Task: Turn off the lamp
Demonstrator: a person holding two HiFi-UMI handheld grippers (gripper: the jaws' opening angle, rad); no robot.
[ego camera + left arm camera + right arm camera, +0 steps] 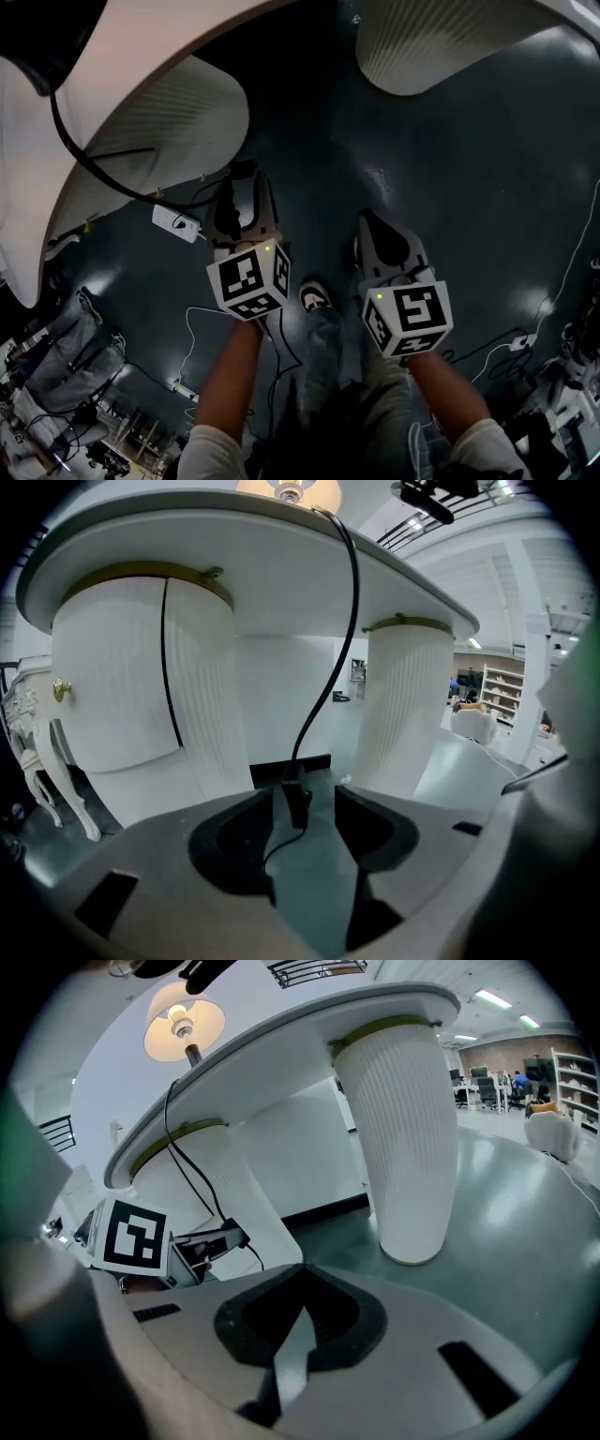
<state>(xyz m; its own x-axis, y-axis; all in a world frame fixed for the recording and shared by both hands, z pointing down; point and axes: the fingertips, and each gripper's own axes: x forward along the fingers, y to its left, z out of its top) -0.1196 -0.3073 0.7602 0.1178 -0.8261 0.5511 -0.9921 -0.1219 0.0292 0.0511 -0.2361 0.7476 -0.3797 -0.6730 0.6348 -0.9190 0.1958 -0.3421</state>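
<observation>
The lamp (184, 1024) glows on the white table (309, 1040); its lit shade (289, 489) also peeks over the table edge in the left gripper view. A black cord (342, 621) hangs from the table down to a small black inline switch (296, 806). My left gripper (300, 794) is open, with the switch between its jaws and a gap on each side. In the head view the left gripper (244, 183) reaches under the table edge. My right gripper (302, 1277) is shut and empty, held beside it (367, 217) over the floor.
Two white ribbed pedestals (141, 667) (398, 1119) carry the table. A white power strip (176, 222) with cables lies on the dark floor (450, 169). A white carved cabinet leg (42, 780) stands at the left. Thin cables (562, 272) trail along the right.
</observation>
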